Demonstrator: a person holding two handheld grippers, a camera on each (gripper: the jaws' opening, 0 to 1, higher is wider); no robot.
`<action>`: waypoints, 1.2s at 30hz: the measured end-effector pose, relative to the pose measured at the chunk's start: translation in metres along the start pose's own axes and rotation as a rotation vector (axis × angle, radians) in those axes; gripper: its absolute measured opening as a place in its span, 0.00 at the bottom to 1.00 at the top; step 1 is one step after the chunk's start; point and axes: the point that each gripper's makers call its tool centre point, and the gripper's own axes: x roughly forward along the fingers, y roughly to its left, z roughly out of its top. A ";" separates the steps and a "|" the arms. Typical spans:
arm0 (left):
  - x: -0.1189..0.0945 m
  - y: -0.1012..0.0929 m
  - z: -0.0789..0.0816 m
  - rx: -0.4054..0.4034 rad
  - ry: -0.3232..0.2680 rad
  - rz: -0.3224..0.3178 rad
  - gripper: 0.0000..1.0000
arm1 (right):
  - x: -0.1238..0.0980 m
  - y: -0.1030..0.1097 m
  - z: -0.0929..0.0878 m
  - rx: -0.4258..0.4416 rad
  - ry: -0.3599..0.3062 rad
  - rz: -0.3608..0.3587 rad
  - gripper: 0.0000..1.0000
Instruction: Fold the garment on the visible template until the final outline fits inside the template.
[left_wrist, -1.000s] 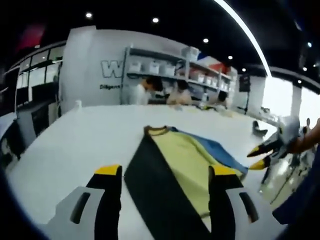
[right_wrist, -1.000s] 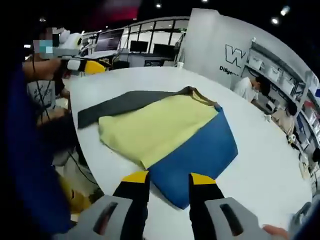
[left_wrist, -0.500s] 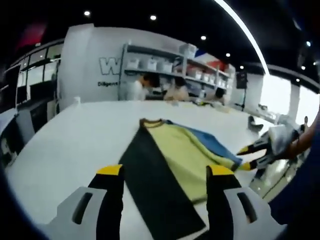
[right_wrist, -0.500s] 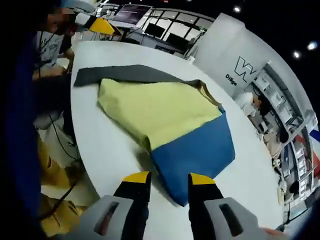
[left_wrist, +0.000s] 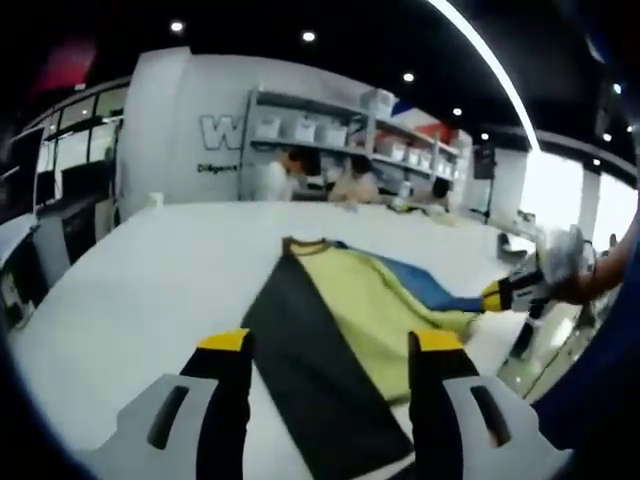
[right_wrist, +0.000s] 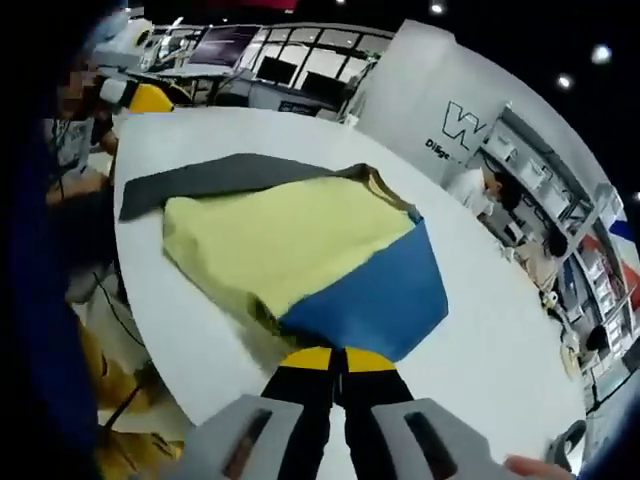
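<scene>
bare white table (left_wrist: 150, 270) beside garment (left_wrist: 330, 320), shelves (left_wrist: 340, 130) well behind

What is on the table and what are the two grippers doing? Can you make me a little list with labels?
garment: shirt in yellow, blue and dark grey panels, lying flat
table: white table
right gripper: right gripper shut on the shirt's blue edge near the table's rim
left gripper: left gripper open, above the dark grey panel, holding nothing
template: cannot tell
background: shelves with people by them
</scene>
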 end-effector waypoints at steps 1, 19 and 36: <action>0.000 -0.001 0.000 -0.002 0.000 -0.001 0.62 | 0.001 -0.002 0.000 0.001 -0.005 -0.001 0.00; 0.007 -0.001 0.001 0.001 0.024 -0.015 0.60 | 0.004 -0.177 0.014 0.788 -0.103 0.006 0.00; 0.015 -0.010 0.000 -0.024 0.054 0.045 0.59 | 0.018 -0.306 -0.011 1.201 -0.206 -0.084 0.00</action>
